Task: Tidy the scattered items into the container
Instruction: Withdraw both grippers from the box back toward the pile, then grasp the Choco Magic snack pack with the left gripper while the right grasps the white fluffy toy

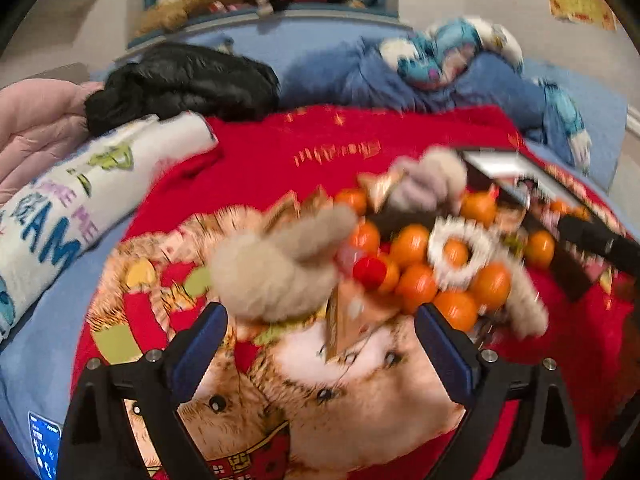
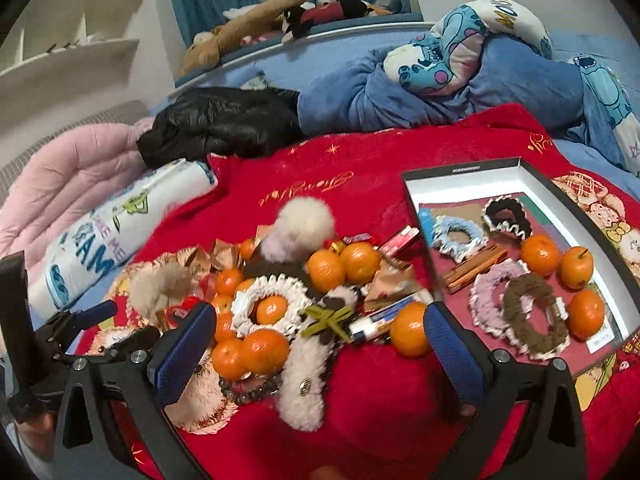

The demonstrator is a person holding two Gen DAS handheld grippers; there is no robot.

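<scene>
Plush red blanket (image 2: 360,152) — round oranges (image 2: 326,270), fluffy scrunchies (image 2: 272,300) — both jaws wide, empty.

Rolled white pillow (image 2: 120,236), left of the red blanket (image 2: 360,380): we read "ME" and "BEAM" in blue and purple letters.
Stitch cushion (image 2: 476,36), beyond the red blanket: we make out "MOST" in yellow.
Gold script on the red blanket: too stylised for us to read.

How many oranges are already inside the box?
3, all at the box's right side: one behind, one beside it, one nearest. Scrunchies may hide more.
</scene>
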